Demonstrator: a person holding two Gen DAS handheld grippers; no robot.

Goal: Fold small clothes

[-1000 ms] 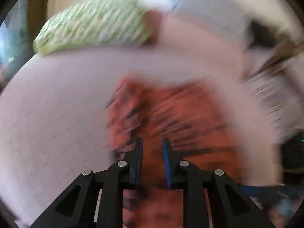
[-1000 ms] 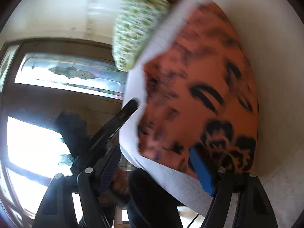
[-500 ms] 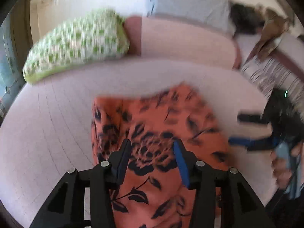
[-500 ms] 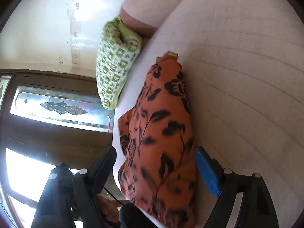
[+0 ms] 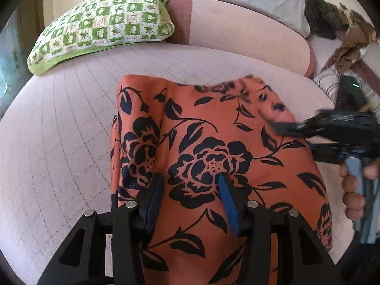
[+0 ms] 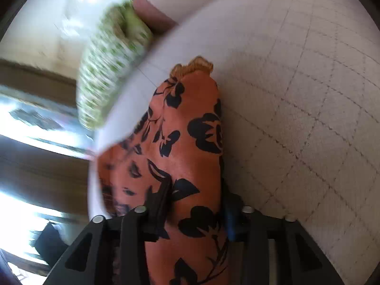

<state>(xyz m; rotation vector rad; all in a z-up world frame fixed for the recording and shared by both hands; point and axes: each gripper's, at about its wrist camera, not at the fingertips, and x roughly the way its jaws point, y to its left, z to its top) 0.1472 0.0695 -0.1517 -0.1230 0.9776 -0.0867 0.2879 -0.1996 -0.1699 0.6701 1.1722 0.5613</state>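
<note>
Since a moment ago the right gripper [image 6: 194, 204] has swung onto the near right edge of the orange floral garment [image 5: 213, 147], jaws closing with a ridge of cloth between them. Left gripper [image 5: 190, 190] hovers parted and opening over the near middle, gripping nothing, probably readying a fold. Garment lies on a pink quilted bed [image 5: 59, 130]; a green checked pillow [image 5: 102, 21] sits far left.

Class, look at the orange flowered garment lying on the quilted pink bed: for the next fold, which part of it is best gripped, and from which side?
Probably the orange garment is best gripped at its far hem, which lies flat and free on the pink bed. Come from the near side, reaching over the cloth, so the edge folds back toward you.
</note>
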